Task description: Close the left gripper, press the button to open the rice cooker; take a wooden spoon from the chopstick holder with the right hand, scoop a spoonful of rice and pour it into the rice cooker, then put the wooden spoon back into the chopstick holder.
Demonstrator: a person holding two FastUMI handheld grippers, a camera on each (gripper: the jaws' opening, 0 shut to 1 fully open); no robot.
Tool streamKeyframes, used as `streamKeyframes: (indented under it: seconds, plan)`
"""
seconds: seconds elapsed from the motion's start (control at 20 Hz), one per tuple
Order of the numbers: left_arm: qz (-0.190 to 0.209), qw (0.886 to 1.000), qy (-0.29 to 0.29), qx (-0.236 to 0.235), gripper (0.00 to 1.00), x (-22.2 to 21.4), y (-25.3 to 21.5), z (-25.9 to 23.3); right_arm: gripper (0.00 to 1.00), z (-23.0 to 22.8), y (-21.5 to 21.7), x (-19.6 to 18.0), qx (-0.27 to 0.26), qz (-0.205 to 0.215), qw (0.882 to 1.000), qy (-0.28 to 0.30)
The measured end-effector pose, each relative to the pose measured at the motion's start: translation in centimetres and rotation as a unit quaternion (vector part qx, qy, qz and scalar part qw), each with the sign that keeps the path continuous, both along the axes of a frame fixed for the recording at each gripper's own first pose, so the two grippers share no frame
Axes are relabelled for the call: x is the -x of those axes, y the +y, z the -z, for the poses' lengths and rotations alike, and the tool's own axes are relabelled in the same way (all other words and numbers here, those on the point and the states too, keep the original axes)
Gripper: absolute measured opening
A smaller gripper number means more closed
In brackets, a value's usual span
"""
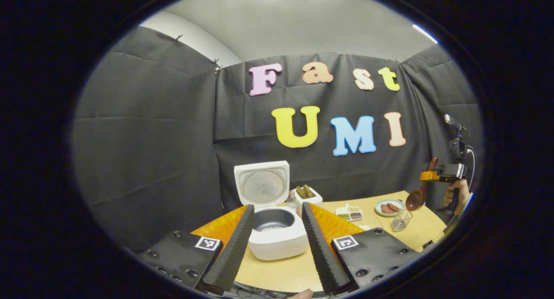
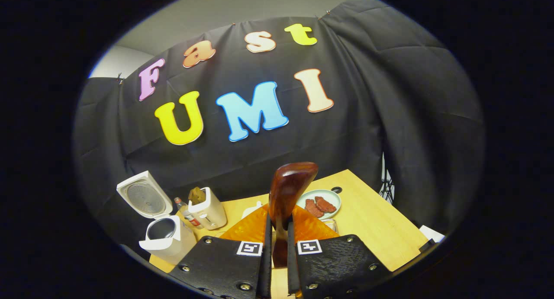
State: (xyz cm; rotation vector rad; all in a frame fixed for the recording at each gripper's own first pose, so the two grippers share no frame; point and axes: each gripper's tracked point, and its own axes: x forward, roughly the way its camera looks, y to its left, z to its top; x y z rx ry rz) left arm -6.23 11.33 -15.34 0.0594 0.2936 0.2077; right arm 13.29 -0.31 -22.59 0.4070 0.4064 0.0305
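Observation:
The white rice cooker (image 1: 277, 240) stands with its lid (image 1: 262, 184) raised, and a little white shows in the bottom of its dark pot. My left gripper (image 1: 278, 208) is open, its fingers framing the cooker from the near side. Far to the right, the right gripper (image 1: 428, 175) holds the wooden spoon (image 1: 417, 198) bowl-down above the wire chopstick holder (image 1: 401, 220). In the right gripper view, the right gripper (image 2: 279, 219) is shut on the spoon's handle, with the bowl (image 2: 290, 186) sticking out ahead. The cooker (image 2: 166, 240) sits low on the left.
A white toaster (image 1: 308, 197) with bread stands behind the cooker. A small divided tray (image 1: 350, 212) and a plate of meat (image 1: 388, 207) lie on the wooden table (image 1: 424, 229). A hand (image 1: 454, 197) holds the right gripper. Black cloth walls the booth.

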Motion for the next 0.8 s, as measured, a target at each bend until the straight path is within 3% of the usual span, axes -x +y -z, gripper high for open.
streamKeyframes:
  seconds: [0.2, 0.45, 0.8]
  plan:
    - [-0.021, 1.0, 0.002, -0.003, 0.78, 0.8, 2.9, 0.2, 0.15, 0.2, 6.9, -1.1, 0.011, -0.064, 0.998, 0.005]
    - [-0.067, 0.997, 0.015, -0.018, 0.8, 0.5, 5.0, 1.2, 0.15, 6.5, 14.1, -4.5, 0.013, -0.126, 0.991, 0.043]
    - [-0.132, 0.989, 0.056, -0.024, 0.8, -0.5, 6.8, 4.1, 0.15, 16.3, 17.1, -7.7, 0.029, -0.157, 0.981, 0.107]
